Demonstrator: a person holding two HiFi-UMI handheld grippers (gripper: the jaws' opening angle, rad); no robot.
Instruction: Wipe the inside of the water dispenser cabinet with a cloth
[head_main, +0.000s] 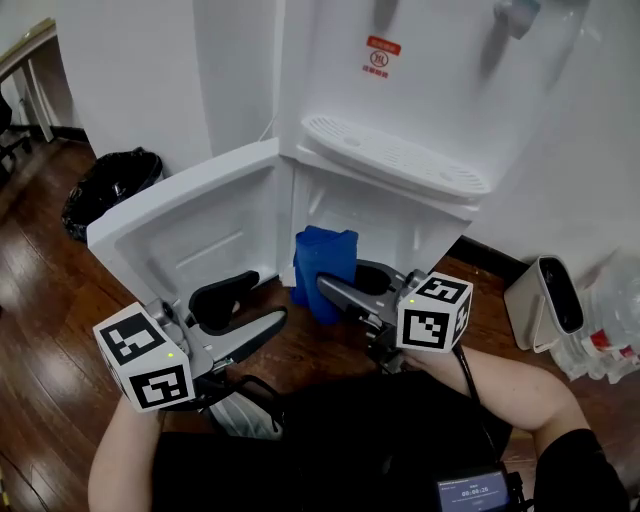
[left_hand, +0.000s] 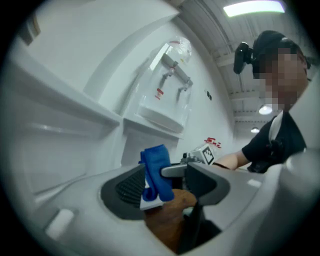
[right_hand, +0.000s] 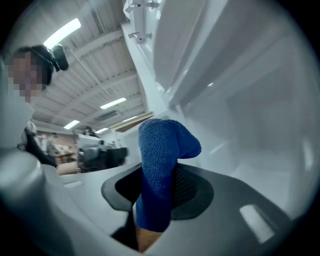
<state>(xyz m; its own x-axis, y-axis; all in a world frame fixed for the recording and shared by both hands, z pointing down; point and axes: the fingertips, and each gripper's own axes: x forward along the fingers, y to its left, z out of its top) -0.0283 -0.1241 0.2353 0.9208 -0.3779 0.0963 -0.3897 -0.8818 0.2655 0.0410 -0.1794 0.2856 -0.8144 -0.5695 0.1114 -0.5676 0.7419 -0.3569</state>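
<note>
1. A person's right gripper (head_main: 330, 290) (right_hand: 160, 192) clamps a blue terry cloth (head_main: 325, 258) (right_hand: 161, 160) (left_hand: 156, 170) between its two pads. The fabric stands upright and bulges above the jaws, at the mouth of the low cabinet (head_main: 405, 228) of a white plastic water dispenser (head_main: 400, 90).
2. The left gripper (head_main: 268, 297) (left_hand: 167, 192) hovers just to the left with its jaws partly apart and gripping nothing (the cloth and the other gripper show beyond the gap).
3. The cabinet's white door (head_main: 190, 235) stands wide open to the left over a brown wooden floor (head_main: 50, 330). A black bin bag (head_main: 110, 182) lies behind it.
</note>
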